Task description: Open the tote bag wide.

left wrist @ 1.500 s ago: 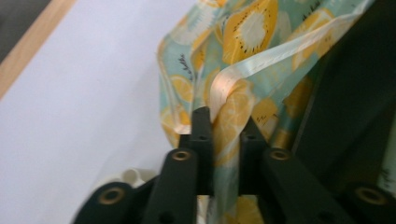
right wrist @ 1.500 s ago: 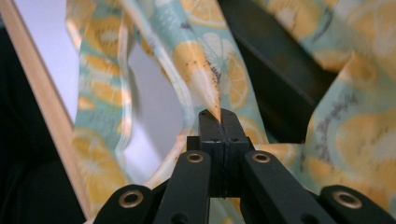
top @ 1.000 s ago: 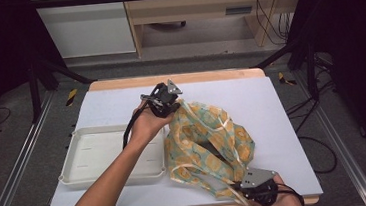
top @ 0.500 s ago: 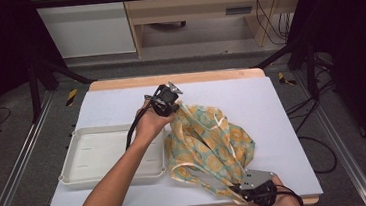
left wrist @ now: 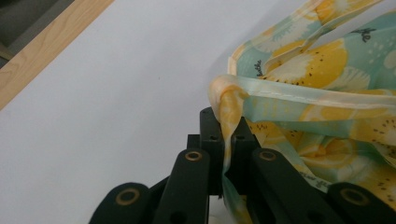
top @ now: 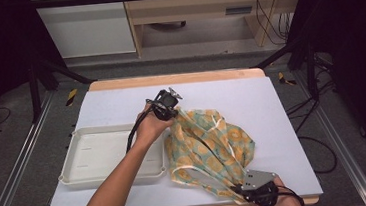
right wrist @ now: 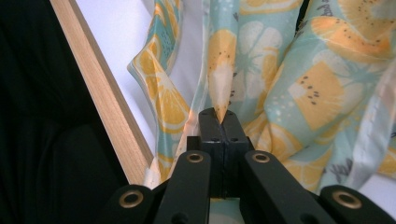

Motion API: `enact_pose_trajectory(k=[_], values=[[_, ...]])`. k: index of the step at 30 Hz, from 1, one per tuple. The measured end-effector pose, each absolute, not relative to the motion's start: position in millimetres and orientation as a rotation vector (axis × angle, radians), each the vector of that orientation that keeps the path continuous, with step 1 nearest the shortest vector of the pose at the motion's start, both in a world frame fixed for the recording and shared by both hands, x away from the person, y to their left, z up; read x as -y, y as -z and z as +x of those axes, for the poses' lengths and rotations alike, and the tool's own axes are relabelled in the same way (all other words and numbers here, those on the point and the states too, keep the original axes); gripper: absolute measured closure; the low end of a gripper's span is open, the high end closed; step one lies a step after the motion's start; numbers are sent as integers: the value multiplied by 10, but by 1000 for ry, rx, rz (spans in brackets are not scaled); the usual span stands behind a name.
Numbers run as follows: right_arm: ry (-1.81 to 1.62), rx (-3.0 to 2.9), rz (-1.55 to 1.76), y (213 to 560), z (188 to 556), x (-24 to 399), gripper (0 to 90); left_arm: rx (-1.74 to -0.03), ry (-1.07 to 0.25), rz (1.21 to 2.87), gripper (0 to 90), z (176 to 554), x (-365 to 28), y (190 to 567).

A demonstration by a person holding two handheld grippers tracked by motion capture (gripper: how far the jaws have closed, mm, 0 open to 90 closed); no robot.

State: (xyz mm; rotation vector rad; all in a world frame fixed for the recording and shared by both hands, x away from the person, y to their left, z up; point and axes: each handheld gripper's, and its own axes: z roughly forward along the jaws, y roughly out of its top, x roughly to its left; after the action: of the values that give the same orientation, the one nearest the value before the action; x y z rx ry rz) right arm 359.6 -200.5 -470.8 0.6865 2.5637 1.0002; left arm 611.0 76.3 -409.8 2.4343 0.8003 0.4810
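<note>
A teal and yellow citrus-print cloth (top: 209, 143) lies bunched on the white table top, stretched between my two grippers. At the cloth's far left corner my left gripper (top: 168, 104) is shut on a pinched edge of the cloth (left wrist: 229, 100), which passes between its black jaws. Near the table's front edge my right gripper (top: 246, 190) is shut on another corner of the cloth (right wrist: 219, 91), the fabric rising in a narrow fold from its tips. A forearm reaches in from the bottom left to the left gripper.
A shallow white tray (top: 76, 165) sits at the left of the table, just beside the forearm. The table's wooden front edge (right wrist: 105, 98) runs close to my right gripper. Bare white surface (top: 250, 94) lies behind and to the right of the cloth.
My left gripper has sunk toward the table with its cloth corner, and the cloth has spread lower and flatter. The right gripper has stayed put.
</note>
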Motion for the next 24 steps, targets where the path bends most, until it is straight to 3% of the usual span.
enact_pose_trajectory(k=[4, 8, 10, 15, 24], values=[[-1016, -2541, 702, 4705, 3628, 2010, 894, -749, -474, 2407, 766, 5979, -786, 4052], [-1039, -2495, 723, 4663, 3658, 2039, 782, -687, -494, 2381, 637, 5771, -809, 3954], [-1048, -2474, 741, 4635, 3666, 2041, 678, -668, -504, 2367, 573, 5667, -839, 3880], [-1041, -2437, 751, 4507, 3664, 2026, 508, -608, -500, 2330, 499, 5424, -954, 3659], [-1080, -2377, 809, 4172, 3801, 2078, 318, -477, -473, 2317, 392, 5009, -1000, 3496]])
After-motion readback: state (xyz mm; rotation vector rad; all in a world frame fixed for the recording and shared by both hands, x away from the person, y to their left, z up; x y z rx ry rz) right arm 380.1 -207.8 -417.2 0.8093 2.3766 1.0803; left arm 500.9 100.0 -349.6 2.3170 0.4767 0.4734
